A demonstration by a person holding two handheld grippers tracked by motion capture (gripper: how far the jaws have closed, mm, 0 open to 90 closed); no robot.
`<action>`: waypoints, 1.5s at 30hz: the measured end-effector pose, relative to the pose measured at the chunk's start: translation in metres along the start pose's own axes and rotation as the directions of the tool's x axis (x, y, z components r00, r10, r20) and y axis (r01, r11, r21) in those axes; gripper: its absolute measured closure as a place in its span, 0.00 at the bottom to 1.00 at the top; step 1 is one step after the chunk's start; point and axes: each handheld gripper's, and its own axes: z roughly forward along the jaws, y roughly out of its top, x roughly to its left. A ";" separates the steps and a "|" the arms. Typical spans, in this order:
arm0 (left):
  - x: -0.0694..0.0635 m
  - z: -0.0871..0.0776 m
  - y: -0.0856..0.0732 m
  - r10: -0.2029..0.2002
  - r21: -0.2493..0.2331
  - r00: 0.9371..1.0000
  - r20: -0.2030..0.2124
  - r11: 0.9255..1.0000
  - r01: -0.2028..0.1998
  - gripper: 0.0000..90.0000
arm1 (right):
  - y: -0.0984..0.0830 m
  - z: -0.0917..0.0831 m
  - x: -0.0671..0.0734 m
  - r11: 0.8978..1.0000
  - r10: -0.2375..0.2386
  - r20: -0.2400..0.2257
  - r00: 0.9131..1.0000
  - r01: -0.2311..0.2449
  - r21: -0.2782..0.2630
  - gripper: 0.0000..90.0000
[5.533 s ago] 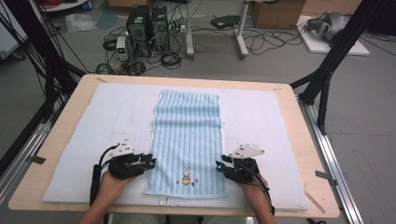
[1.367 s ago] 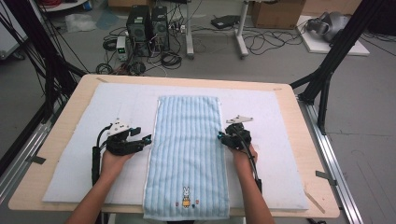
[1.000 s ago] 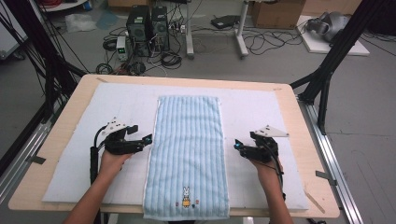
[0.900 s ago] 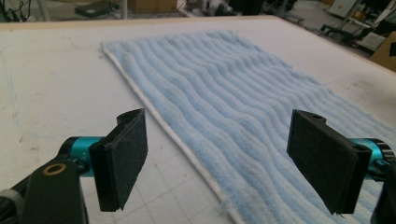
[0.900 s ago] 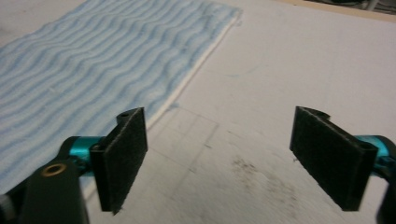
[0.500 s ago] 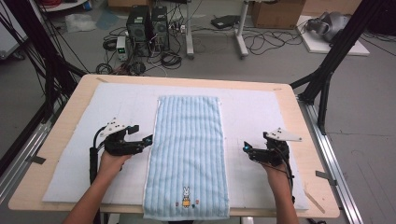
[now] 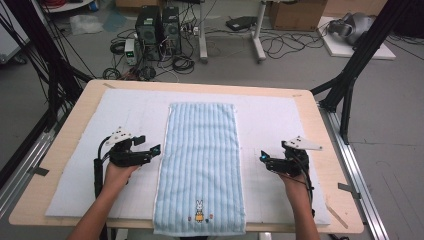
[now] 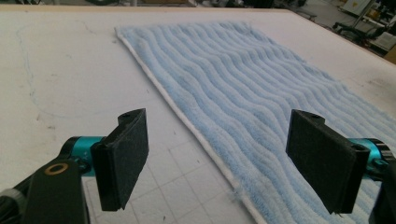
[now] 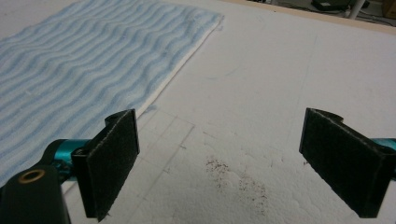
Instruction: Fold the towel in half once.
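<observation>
A light blue striped towel point(image 7: 200, 165) lies flat and lengthwise on the white mat point(image 7: 270, 120), its small rabbit print near the front edge. My left gripper point(image 7: 156, 149) stands open just off the towel's left edge, which runs between its jaws in the left gripper view point(image 8: 224, 158), over the towel point(image 8: 261, 102). My right gripper point(image 7: 263, 159) is open a short way right of the towel, low over bare mat. Its jaws have just been opening, and nothing is between them point(image 9: 229, 163). The towel point(image 9: 79, 70) lies off to the left in that view.
The mat covers most of the wooden table point(image 7: 327, 130). Black frame posts point(image 7: 350, 75) stand at both sides. Computer cases point(image 7: 160, 22) and cables lie on the floor behind the table.
My right gripper has moved rightward and a little toward the front, away from the towel's right edge. The left gripper and the towel have stayed put.
</observation>
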 end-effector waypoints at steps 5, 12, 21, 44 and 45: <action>0.004 0.005 0.003 -0.031 0.017 0.999 -0.019 0.999 0.031 0.26 | -0.001 0.002 0.001 1.000 0.005 -0.014 1.000 -0.004 0.018 0.12; 0.002 0.021 0.027 -0.003 0.009 1.000 0.022 1.000 0.003 0.29 | -0.001 0.000 0.003 1.000 0.004 -0.026 1.000 -0.003 0.011 0.12; 0.005 0.060 0.054 -0.005 0.112 0.997 -0.083 0.994 0.014 0.29 | -0.001 0.002 0.004 1.000 0.019 -0.046 0.999 -0.018 0.010 0.12; -0.002 0.098 0.031 0.150 0.290 0.983 -0.109 0.950 -0.113 0.77 | -0.001 0.007 0.008 0.999 0.041 -0.066 0.997 -0.040 0.019 0.12; -0.001 0.097 0.031 0.135 0.290 0.986 -0.099 0.952 -0.101 0.83 | -0.001 0.007 0.008 0.999 0.036 -0.066 0.997 -0.034 0.020 0.12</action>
